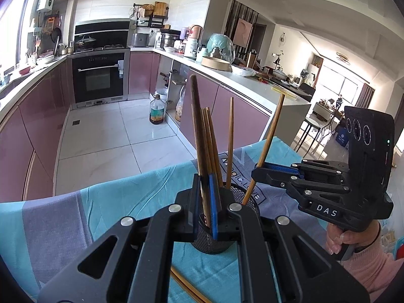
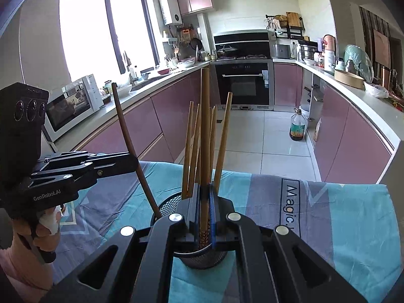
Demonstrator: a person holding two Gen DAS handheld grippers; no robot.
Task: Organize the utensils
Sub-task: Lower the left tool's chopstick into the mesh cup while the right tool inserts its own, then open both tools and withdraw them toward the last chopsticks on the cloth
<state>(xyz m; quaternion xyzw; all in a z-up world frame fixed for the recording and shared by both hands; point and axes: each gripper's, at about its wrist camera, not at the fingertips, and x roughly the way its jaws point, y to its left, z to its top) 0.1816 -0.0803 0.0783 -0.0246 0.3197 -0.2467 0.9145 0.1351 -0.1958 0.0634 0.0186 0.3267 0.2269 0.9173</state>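
Both grippers' jaws were clamped narrow, each on one chopstick: left gripper (image 1: 205,197), right gripper (image 2: 205,202). Each stick stood near upright, its lower tip already inside the mesh holder (image 1: 209,242) on the desk directly below.

White letters "DAS" stand on the black body of the right tool (image 1: 260,174), seen from the left wrist view. From the right wrist view, "GenRobot.AI" is printed in white on the black body of the left tool (image 2: 133,160). The blue and grey cloth (image 2: 353,214) over the bench carries a dark framed label reading "Magic." with the rest cut off behind the tool; in the left wrist view the same label shows partly, letters "gic.Love" readable. The label on the oil bottle (image 2: 298,126) on the floor is too small to read.
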